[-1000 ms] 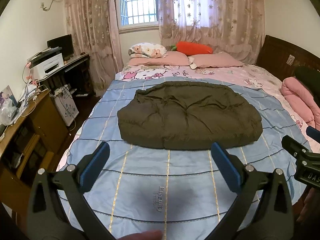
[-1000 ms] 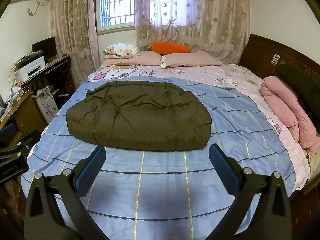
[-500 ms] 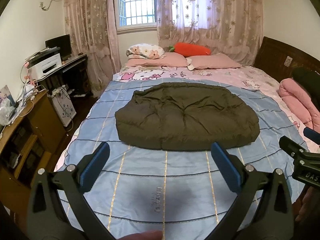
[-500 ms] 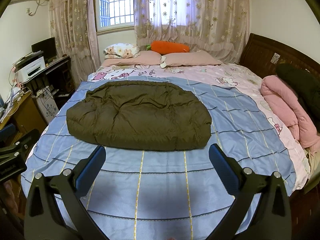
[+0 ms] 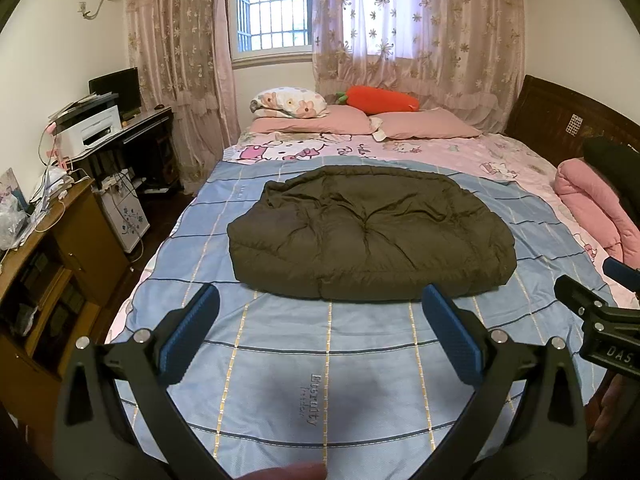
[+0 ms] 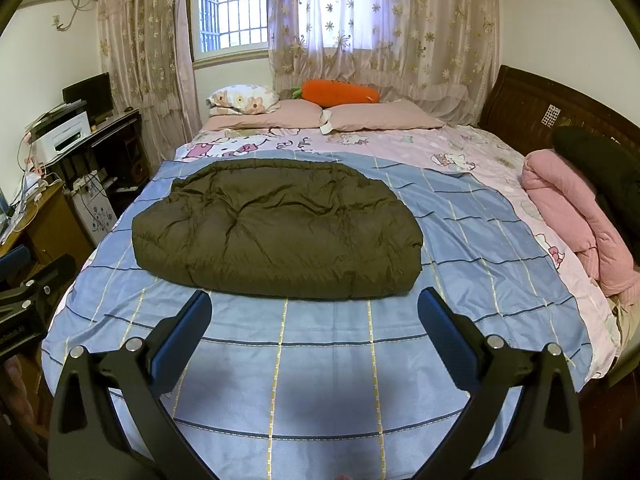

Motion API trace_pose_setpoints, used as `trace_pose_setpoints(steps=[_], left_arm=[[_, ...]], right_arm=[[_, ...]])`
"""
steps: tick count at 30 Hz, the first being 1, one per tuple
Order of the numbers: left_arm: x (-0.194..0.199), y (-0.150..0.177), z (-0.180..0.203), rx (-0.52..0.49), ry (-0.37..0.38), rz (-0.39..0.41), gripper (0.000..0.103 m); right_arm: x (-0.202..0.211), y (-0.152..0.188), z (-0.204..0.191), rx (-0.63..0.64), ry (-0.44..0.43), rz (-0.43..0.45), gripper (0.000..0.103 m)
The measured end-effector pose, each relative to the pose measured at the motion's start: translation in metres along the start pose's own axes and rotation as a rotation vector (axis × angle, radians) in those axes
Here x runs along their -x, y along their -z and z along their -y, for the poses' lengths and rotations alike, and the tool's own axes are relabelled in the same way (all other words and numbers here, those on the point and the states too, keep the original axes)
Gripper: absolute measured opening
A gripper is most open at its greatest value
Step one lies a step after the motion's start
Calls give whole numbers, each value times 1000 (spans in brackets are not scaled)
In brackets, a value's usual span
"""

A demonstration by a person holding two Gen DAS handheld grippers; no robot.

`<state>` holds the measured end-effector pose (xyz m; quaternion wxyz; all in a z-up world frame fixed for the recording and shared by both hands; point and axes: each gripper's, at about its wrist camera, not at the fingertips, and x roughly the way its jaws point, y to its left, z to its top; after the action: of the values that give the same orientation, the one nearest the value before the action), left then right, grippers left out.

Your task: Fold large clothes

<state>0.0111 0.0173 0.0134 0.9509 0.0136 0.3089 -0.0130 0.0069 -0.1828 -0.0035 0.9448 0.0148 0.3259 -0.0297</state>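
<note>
A dark olive padded garment [image 5: 370,236] lies folded into a thick, rounded bundle in the middle of the bed, resting on a blue checked sheet [image 5: 320,360] that covers the near part of the mattress. Both tools hang above the near edge of the bed and touch nothing. The left tool [image 5: 320,320] has its blue-padded fingers [image 5: 188,336] spread wide, with the garment's near edge showing in the gap between them, well apart from the pads. The right tool [image 6: 314,320] is spread just as wide and is empty too; in its own view the bundle [image 6: 276,232] sits a little left of centre. From the left wrist view, part of the right tool [image 5: 600,320] pokes in at the right edge. Beyond the garment, a pink cartoon-print sheet [image 5: 420,152] covers the far part of the bed, and at the far end lie two pink pillows [image 5: 312,124], a floral pillow [image 5: 288,102] and an orange carrot-shaped cushion [image 5: 380,100]. A rolled pink quilt [image 6: 572,216] lies along the right side against the dark wooden headboard [image 6: 520,108]. On the left, a counter carries a white printer [image 5: 90,130] and a dark monitor [image 5: 114,86]. Floral curtains [image 6: 380,20] frame the barred window [image 6: 232,4] on the far wall.
</note>
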Motion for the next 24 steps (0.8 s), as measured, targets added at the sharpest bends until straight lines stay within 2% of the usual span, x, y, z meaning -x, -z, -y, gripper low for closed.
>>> trace_pose_setpoints(steps=[24], left_arm=[[2,-1,6,-10,23,16,101]], right_arm=[[2,-1,1,0,-1,-2,102]])
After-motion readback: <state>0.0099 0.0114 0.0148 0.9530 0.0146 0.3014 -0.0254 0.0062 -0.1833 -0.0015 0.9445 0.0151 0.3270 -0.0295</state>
